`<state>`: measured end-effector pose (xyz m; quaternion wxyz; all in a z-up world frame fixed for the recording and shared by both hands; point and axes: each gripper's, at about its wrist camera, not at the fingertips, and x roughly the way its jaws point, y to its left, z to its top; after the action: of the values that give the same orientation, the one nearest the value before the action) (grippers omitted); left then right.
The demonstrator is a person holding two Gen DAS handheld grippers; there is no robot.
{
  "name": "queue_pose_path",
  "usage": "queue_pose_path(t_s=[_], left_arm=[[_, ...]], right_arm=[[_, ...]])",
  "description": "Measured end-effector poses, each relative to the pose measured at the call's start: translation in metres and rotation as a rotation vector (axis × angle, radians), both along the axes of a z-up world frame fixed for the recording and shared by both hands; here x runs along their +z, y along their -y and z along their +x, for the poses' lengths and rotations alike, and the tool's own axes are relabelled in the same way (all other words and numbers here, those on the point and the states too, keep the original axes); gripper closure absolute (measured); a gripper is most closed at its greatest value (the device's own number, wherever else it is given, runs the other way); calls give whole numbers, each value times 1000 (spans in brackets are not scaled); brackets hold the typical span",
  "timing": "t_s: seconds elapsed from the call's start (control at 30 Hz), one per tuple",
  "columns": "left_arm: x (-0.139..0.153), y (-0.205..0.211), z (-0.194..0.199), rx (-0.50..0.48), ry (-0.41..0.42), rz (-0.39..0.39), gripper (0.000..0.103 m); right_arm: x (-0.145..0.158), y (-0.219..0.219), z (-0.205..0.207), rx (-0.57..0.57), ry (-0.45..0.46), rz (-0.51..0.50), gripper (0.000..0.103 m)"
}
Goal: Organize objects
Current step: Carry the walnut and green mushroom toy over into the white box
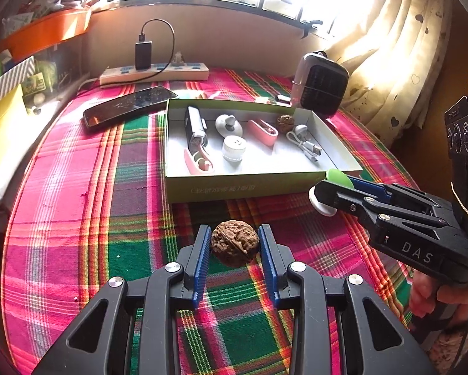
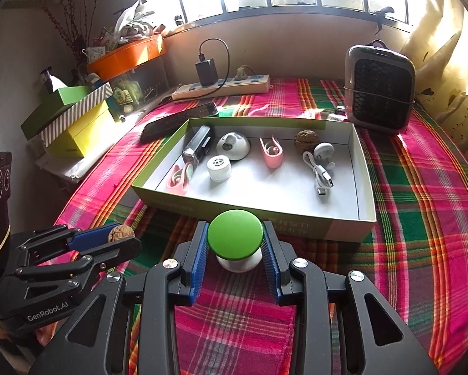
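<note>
Green-capped knob (image 2: 235,239) clenched in the right tool (image 2: 235,250), walnut (image 1: 235,243) clenched in the left tool (image 1: 234,247) — the open box (image 2: 343,229) lies just ahead, right tool nearer its front wall.

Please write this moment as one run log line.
left gripper: shut on walnut | right gripper: shut on green-capped knob | both: near box front wall, outside

Left gripper (image 1: 235,243) — level above the table, blue pads clamped on a walnut (image 1: 235,243). Right gripper (image 2: 235,245) — alongside it, tilted slightly down, pads closed on a green knob (image 2: 235,237).
</note>
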<state>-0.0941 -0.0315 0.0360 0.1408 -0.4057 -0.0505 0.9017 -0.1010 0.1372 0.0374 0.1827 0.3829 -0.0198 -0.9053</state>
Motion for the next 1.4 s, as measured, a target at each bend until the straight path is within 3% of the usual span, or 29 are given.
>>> queue_pose_path(t_s=[0.3,0.7,1.13,1.4], left_arm=[[19,-10,-16,-24,-35,-4,74],[24,-23,-49,-60,-30,18,74],[9,-36,-86,-61,7,-9,74],[-6,-43,-98,-63,40,-20,74]], right_arm=[[15,-14,-15,-17,-14,-14,68],[19,-29,-53,-7,24,-45,68],[-2,-39,-98,17,140,-129,68],[-15,-35,-105,10,147,-78,68]])
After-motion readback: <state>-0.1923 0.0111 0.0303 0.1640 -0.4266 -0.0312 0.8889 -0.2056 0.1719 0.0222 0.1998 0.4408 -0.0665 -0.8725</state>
